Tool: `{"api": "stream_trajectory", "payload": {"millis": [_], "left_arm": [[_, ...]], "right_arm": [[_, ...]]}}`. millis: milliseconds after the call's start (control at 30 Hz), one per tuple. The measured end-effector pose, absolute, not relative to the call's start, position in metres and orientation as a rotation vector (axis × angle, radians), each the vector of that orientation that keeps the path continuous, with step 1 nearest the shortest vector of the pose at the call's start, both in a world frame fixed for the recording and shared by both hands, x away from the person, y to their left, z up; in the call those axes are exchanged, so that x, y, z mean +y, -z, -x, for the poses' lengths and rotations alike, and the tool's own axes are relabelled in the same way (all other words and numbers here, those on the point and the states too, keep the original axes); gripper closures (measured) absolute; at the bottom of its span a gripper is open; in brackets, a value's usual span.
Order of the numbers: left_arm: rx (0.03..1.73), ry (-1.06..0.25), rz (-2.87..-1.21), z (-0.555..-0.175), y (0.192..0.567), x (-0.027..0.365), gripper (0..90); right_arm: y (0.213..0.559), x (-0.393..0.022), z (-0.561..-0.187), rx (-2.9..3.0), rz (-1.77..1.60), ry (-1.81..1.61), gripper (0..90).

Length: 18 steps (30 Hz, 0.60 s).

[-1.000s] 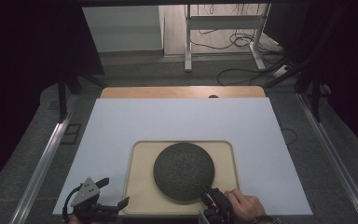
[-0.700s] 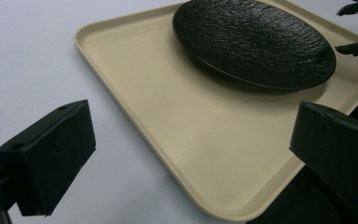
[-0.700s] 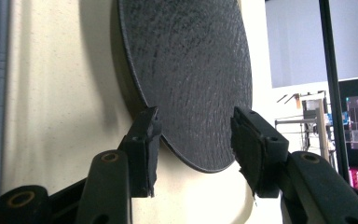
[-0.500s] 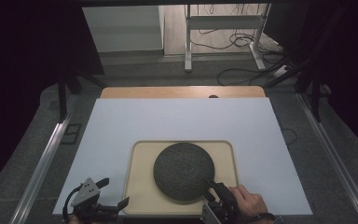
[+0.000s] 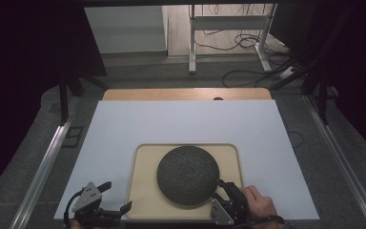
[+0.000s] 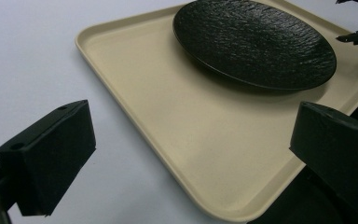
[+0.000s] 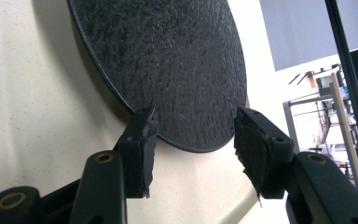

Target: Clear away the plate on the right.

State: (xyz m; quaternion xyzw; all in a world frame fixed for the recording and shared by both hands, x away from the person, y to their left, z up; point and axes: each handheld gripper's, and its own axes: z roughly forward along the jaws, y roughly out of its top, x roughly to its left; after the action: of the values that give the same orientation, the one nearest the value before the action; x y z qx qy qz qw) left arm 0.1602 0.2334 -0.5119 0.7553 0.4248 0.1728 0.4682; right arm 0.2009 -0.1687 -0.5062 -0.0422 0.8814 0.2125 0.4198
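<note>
Just ahead of the right gripper (image 5: 225, 191), a dark, rough-textured plate (image 5: 188, 175) lay on a beige tray (image 5: 140, 191), which itself rested on a white sheet (image 5: 181, 124) covering the table. In the right gripper view the plate's near rim (image 7: 186, 140) sat between the two black jaws, one jaw level with the rim's edge and the other out past it over the tray. The jaws stood partly apart and had just been opening; the pads did not appear to press on the plate, though from that low angle it was hard to say whether one pad still brushed the rim. The person's hand (image 5: 259, 207) held that gripper at the tray's near right corner, fingers curled around its body.

Off to the other side, the left gripper (image 5: 109, 198) hovered at the tray's near left corner. In the left gripper view its jaws stood wide apart with nothing between the pads: one jaw hung over the white sheet, the other over the tray's near edge, and the tray's rounded corner (image 6: 223, 212) lay in the gap below them. Beyond that gripper the plate (image 6: 254, 42) occupied the far half of the tray, and the tips of the right gripper (image 6: 356, 35) showed just past the plate's far edge.
</note>
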Motion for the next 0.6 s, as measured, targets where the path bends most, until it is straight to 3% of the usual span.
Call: {"api": "stream_trajectory", "payload": {"millis": [600], "left_arm": [[1.043,-0.430,-1.849,-0.160,0.512,0.234,0.0]], "right_arm": [[0.500,-0.184,-0.214,2.265,-0.055,-0.599,41.8]]}}
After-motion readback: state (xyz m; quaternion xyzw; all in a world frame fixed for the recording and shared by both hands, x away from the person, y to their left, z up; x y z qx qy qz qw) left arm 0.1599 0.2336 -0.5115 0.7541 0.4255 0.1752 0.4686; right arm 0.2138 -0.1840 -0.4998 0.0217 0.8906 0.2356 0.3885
